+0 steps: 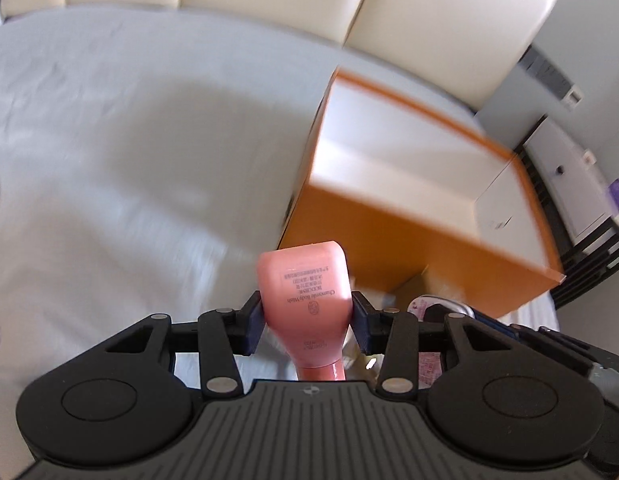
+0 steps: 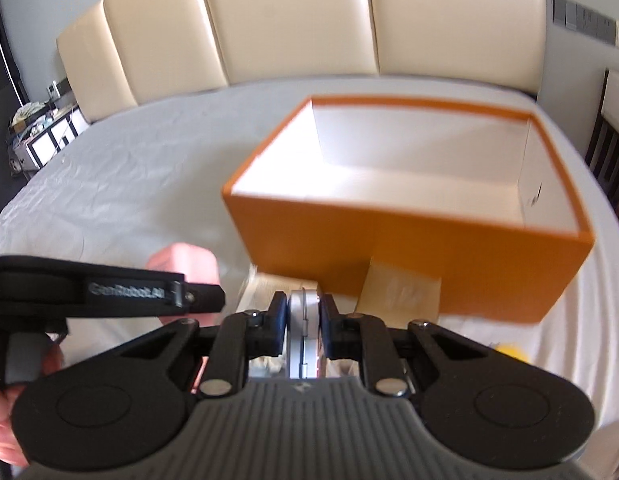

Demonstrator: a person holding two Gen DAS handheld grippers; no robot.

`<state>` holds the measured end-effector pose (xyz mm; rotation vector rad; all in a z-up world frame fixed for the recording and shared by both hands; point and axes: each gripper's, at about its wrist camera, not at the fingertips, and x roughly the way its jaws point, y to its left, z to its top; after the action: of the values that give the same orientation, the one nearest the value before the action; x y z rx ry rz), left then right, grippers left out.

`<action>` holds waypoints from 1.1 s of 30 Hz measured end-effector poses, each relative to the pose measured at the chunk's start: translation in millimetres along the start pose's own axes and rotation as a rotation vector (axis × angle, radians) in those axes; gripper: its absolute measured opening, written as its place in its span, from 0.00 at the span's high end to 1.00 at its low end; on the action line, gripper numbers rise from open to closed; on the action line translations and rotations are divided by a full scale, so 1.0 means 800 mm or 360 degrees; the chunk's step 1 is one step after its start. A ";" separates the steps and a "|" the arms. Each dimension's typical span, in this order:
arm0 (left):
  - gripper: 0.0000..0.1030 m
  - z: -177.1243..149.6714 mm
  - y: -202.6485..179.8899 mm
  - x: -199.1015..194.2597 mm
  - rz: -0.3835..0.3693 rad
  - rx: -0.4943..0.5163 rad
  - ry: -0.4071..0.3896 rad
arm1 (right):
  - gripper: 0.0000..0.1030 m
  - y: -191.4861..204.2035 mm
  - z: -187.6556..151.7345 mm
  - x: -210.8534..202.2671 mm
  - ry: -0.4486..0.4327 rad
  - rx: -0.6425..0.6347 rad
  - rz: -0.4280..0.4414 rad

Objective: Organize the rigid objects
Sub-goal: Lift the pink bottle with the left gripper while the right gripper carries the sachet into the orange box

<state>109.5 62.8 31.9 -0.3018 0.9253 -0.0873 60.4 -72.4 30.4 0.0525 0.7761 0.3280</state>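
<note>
Orange box (image 2: 409,256) sits on the grey bedsheet (image 1: 109,140) at your one o'clock, open at the top, its white inside bare as far as you can see. Your left gripper (image 1: 307,318) is clamped on a pink body wash tube (image 1: 305,292), held cap toward you. Your right gripper (image 2: 304,322) is closed on a thin silver case (image 2: 303,320), edge-on. A flat brown packet (image 2: 401,290) lies against the box's near wall.
</note>
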 end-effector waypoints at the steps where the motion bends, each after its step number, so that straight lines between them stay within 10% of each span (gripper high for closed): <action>1: 0.51 0.009 -0.004 -0.006 -0.0015 0.0015 -0.0029 | 0.85 0.000 0.008 -0.003 -0.0028 -0.0016 -0.0001; 13: 0.51 0.093 -0.047 -0.015 -0.0160 0.0147 -0.0213 | 0.85 -0.028 0.098 -0.007 -0.0196 -0.0007 0.0000; 24: 0.51 0.151 -0.039 0.032 -0.0355 0.0137 -0.0103 | 0.85 -0.074 0.142 0.032 -0.0112 0.0216 0.0041; 33: 0.52 0.127 -0.065 0.106 -0.0214 0.0329 0.0116 | 0.85 -0.100 0.124 0.098 0.0060 0.0323 -0.0029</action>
<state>244.4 18.3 39.1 -0.1696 0.9592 -0.3177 203.4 -117.0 35.2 0.2302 0.8451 0.2326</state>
